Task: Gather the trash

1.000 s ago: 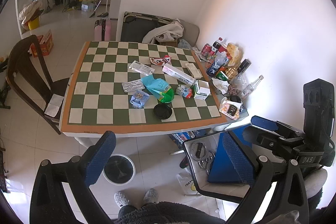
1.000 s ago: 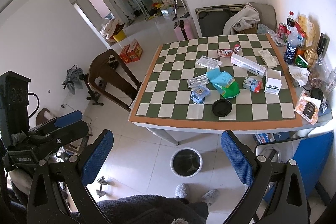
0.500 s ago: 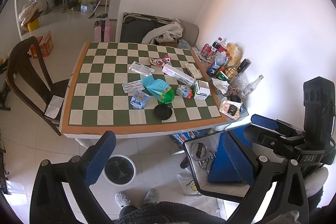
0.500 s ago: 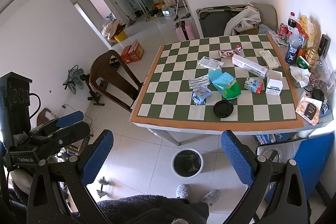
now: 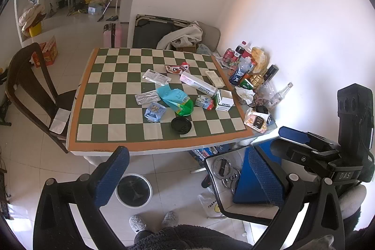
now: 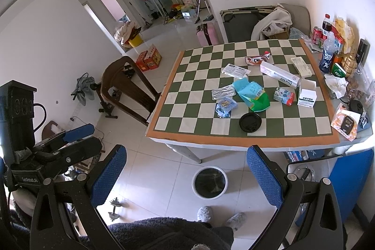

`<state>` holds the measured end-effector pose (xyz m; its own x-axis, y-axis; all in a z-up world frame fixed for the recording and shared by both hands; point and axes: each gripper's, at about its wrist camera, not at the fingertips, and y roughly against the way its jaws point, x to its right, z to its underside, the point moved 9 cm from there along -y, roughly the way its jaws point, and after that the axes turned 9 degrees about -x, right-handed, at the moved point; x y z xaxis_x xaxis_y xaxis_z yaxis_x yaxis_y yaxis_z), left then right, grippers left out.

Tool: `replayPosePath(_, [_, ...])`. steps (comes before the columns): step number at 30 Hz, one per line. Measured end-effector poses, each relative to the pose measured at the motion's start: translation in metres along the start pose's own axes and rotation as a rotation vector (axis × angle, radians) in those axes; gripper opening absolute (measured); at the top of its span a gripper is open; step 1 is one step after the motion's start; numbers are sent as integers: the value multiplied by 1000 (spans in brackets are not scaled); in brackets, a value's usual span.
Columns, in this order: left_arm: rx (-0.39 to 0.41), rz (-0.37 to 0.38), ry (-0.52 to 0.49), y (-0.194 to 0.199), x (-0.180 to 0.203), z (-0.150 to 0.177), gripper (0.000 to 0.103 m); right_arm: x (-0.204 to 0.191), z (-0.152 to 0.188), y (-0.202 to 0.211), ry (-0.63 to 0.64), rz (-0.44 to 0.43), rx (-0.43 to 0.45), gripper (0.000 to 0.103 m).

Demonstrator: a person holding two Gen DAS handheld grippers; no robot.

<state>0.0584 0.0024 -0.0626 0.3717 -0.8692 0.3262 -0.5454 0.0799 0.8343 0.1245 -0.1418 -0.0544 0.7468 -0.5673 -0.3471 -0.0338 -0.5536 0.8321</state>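
Note:
Litter lies on the checkered table (image 5: 112, 132) (image 6: 187, 132): a black round lid (image 5: 181, 125) (image 6: 250, 121), a teal and green bag (image 5: 176, 100) (image 6: 253, 95), a small blue wrapper (image 5: 154, 111) (image 6: 225, 107), a blister pack (image 5: 147, 97) (image 6: 223, 92), a long toothpaste box (image 5: 198, 84) (image 6: 280, 77), white boxes (image 5: 223, 101) (image 6: 307, 95) and a red snack wrapper (image 5: 177, 68). A white bin with a black liner (image 5: 133, 190) (image 6: 209, 182) stands on the floor before the table. My left gripper (image 5: 185, 176) and right gripper (image 6: 186, 176) hang open and empty, well short of the table.
Bottles, cans and snack packs (image 5: 248, 67) (image 6: 335, 48) crowd the table's right edge by the wall. A dark wooden chair (image 5: 30, 86) (image 6: 126, 88) stands at the left, a blue chair (image 5: 248, 179) (image 6: 349, 179) at the right. The person's slippered feet (image 5: 152, 222) stand near the bin.
Both views have shifted only slightly toward the table; the litter is where it was and both grippers stay open.

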Motion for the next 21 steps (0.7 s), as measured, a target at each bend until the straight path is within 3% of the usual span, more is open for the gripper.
replayPosePath(17, [-3, -8, -4, 1, -1, -2, 103, 0, 1, -1, -6, -5, -2, 103])
replayPosePath(19, [8, -71, -11, -2, -9, -7, 103, 1, 2, -2, -22, 11, 3, 103])
replayPosePath(21, [16, -208, -31, -13, -26, -15, 103, 5, 3, -5, -61, 37, 12, 103])
